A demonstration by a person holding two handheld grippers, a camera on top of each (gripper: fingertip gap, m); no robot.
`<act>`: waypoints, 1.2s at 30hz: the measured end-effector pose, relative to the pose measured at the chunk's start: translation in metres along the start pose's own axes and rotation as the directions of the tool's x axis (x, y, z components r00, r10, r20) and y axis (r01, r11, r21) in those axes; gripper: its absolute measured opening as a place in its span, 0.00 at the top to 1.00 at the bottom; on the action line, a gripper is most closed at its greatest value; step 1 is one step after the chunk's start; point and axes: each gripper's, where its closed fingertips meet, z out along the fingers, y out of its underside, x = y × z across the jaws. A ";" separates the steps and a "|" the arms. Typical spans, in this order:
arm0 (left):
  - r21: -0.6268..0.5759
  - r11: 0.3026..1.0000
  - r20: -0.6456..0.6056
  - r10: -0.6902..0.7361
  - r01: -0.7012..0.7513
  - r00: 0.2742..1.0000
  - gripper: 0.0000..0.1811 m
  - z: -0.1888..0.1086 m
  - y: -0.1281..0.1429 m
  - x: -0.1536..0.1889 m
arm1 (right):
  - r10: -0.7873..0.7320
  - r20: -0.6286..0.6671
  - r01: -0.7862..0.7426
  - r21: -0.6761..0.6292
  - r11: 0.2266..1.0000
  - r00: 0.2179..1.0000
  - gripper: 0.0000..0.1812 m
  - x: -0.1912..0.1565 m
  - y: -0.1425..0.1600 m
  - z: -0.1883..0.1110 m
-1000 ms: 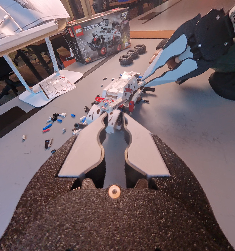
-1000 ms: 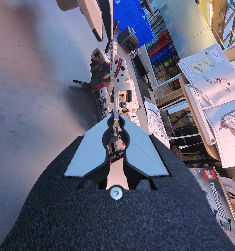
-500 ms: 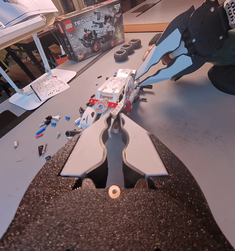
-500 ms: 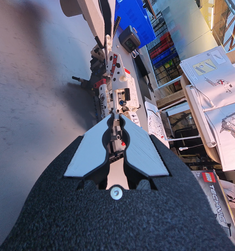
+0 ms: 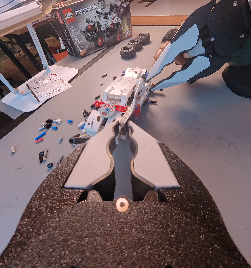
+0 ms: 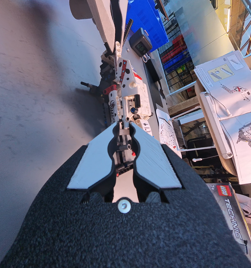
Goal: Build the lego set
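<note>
Jaws of left gripper (image 5: pixel 122 124) nearly closed, pinching white beam at near end of lego truck (image 5: pixel 119 100). Right gripper (image 6: pixel 124 124) jaws clamped narrow on white strut at truck's far end. Truck sits mid desk (image 5: pixel 201 130), wheels off. Loose pins (image 5: pixel 49 130) scattered left. Three tyres (image 5: pixel 134 44) far, box (image 5: pixel 91 27) beyond them. Instruction stand (image 5: pixel 34 92) far left.

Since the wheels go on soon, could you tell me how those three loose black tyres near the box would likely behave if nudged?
The three black tyres stand on their treads beside the set box, so a nudge along the tread would probably roll them. Their knobbly tread looks grippy rather than slippery. They look like hollow rings, likely light and slightly squashy, so unlikely to break.
</note>
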 end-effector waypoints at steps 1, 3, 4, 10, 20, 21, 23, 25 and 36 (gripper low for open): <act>-0.002 1.000 0.004 0.004 -0.004 1.000 0.94 0.000 0.000 0.000 | -0.002 -0.002 0.002 0.000 1.000 1.000 0.93 0.000 -0.001 0.000; 0.002 1.000 0.004 0.000 0.000 1.000 0.94 0.000 0.000 0.000 | -0.012 -0.009 0.012 -0.010 1.000 1.000 0.93 0.000 0.000 0.001; 0.002 1.000 0.003 -0.001 0.001 1.000 0.94 0.000 0.000 0.000 | -0.013 -0.007 0.013 -0.012 1.000 1.000 0.92 -0.001 0.000 0.001; 0.000 1.000 -0.001 -0.018 0.018 1.000 0.94 0.000 0.001 0.000 | -0.005 0.001 0.005 -0.029 1.000 1.000 0.91 -0.003 0.000 0.001; -0.005 0.995 -0.025 -0.104 0.104 0.994 0.94 0.001 0.000 0.001 | -0.003 -0.036 0.005 0.075 0.997 0.999 0.92 0.003 -0.042 -0.012; -0.005 0.995 -0.024 -0.103 0.102 0.994 0.94 0.001 0.000 0.000 | 0.003 0.003 -0.004 0.077 0.997 1.000 0.92 -0.006 -0.048 -0.009; -0.005 0.995 -0.023 -0.098 0.098 0.995 0.94 0.001 -0.001 0.000 | -0.080 -0.052 0.079 -0.020 0.997 0.995 0.90 -0.010 -0.043 0.006; 0.000 0.995 -0.022 -0.103 0.103 0.994 0.94 0.001 -0.002 0.000 | -0.140 -0.070 0.134 -0.083 0.987 0.988 0.90 -0.014 -0.034 0.019; 0.016 0.992 -0.017 -0.124 0.124 0.992 0.94 -0.001 -0.005 -0.001 | -0.112 -0.010 0.110 -0.145 0.983 0.994 0.89 -0.033 -0.021 0.033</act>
